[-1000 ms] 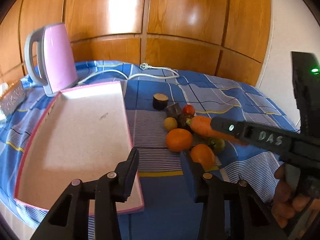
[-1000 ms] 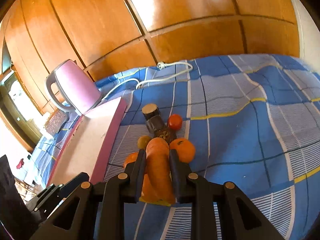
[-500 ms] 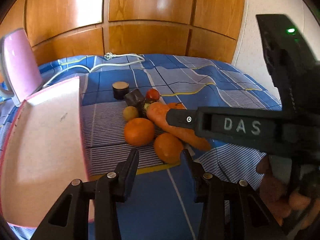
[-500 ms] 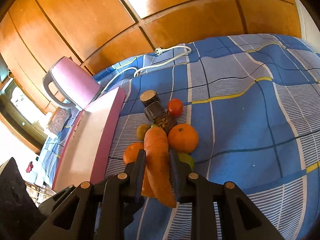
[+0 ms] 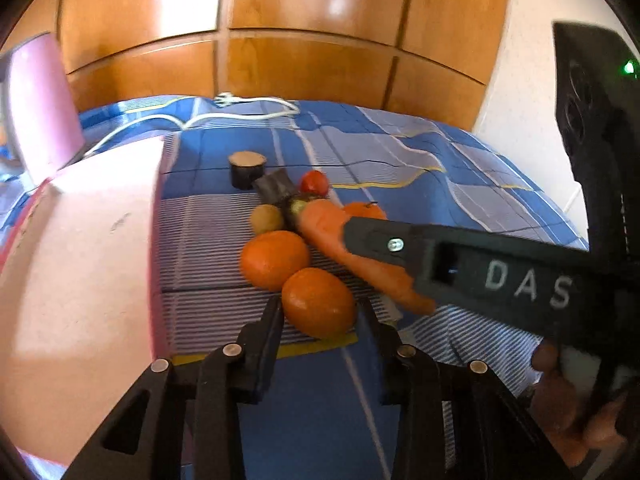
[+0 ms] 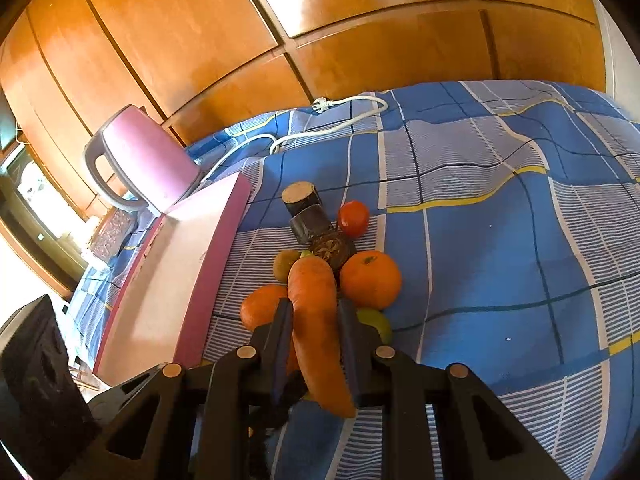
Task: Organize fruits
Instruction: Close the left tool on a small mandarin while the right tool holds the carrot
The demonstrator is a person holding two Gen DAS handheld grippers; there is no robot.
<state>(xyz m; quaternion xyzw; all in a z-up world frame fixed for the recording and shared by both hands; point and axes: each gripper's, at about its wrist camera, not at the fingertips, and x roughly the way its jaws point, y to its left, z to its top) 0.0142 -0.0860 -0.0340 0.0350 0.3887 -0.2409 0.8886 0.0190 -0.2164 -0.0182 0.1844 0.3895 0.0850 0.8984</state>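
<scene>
Left gripper: your left gripper (image 5: 320,316) has its fingers on both sides of the nearest orange (image 5: 319,302). They have just been closing around it, but a small gap seems to remain, so I judge the orange is not yet squeezed.
Right gripper: your right gripper (image 6: 314,340) is closed firmly on the carrot (image 6: 316,324), which points forward over the pile.
Fruits: the pile lies on the blue checked bedspread (image 6: 500,240), just beside the pink tray (image 5: 72,264). A second orange (image 5: 275,259) touches the one you aim at; a kiwi (image 5: 267,218) and a small tomato (image 5: 314,182) lie behind.
Tray: it holds nothing that I can see.
Risk, rolling: if the fingers close off-centre, the round orange can slip out and roll on the soft cloth.
Risk, neighbour: the left finger may push the second orange and disturb the pile.
Risk, crossing: the right gripper passes near the left one; lifting both together could make them collide.
Risk, cord: the white cable (image 6: 320,128) and the pink kettle (image 6: 148,160) stand near the tray's far end.
</scene>
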